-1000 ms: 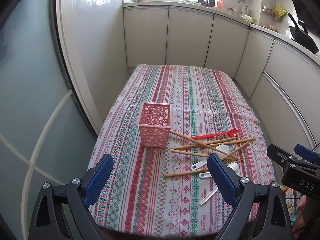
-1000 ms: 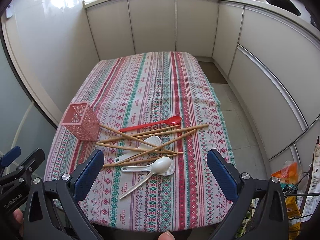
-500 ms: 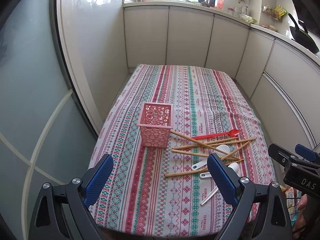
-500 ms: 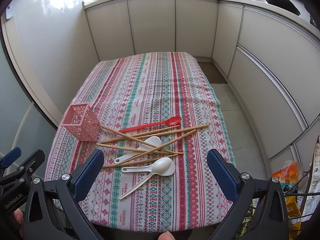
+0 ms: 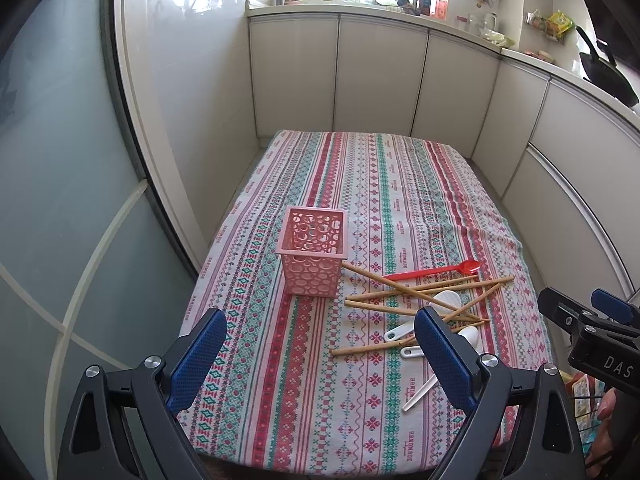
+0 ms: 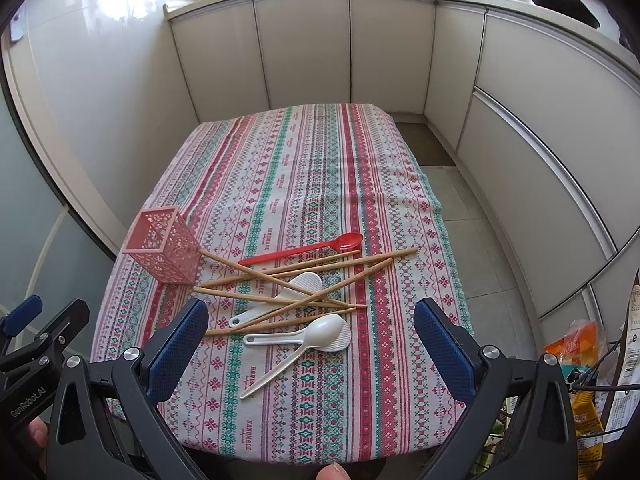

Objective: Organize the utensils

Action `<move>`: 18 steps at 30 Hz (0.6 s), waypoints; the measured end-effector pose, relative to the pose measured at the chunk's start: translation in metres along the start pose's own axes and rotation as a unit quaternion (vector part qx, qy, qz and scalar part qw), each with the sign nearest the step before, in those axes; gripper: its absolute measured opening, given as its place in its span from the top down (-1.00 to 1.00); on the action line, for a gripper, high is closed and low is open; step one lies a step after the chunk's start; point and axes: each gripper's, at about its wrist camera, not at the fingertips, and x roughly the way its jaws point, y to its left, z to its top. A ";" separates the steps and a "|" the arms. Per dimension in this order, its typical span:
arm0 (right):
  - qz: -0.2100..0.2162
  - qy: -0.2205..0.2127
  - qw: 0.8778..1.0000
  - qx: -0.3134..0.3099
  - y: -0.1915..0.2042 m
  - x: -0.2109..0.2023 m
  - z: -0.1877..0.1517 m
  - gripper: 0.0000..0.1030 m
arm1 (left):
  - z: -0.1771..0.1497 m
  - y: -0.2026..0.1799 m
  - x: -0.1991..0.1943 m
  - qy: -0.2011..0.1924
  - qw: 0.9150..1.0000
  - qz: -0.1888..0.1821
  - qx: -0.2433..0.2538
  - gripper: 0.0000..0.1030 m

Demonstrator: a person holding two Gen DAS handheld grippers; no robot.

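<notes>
While each gripper (image 5: 320, 356) (image 6: 310, 344) gapes empty, crossed chopsticks (image 6: 296, 280) overlie white spoons (image 6: 308, 332) beside the basket (image 5: 314, 254).

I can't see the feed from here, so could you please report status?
Left gripper and right gripper open, empty. Wooden chopsticks and spoons loose beside upright pink perforated plastic basket. Nothing blocking.

one pink basket (image 6: 162, 250) and one red spoon (image 6: 304, 251). three white spoons (image 6: 298, 334). about seven wooden chopsticks (image 6: 304, 270), crossed, so the count is unsure.
</notes>
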 end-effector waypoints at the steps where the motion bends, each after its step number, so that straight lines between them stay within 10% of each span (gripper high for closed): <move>1: 0.000 0.000 1.000 0.000 0.000 0.000 0.000 -1.00 | 0.000 0.000 0.000 0.000 1.000 0.000 0.000 -0.87; 18: -0.006 -0.001 1.000 0.003 -0.003 0.001 0.002 -1.00 | 0.003 -0.002 0.002 -0.002 1.000 0.000 0.004 -0.87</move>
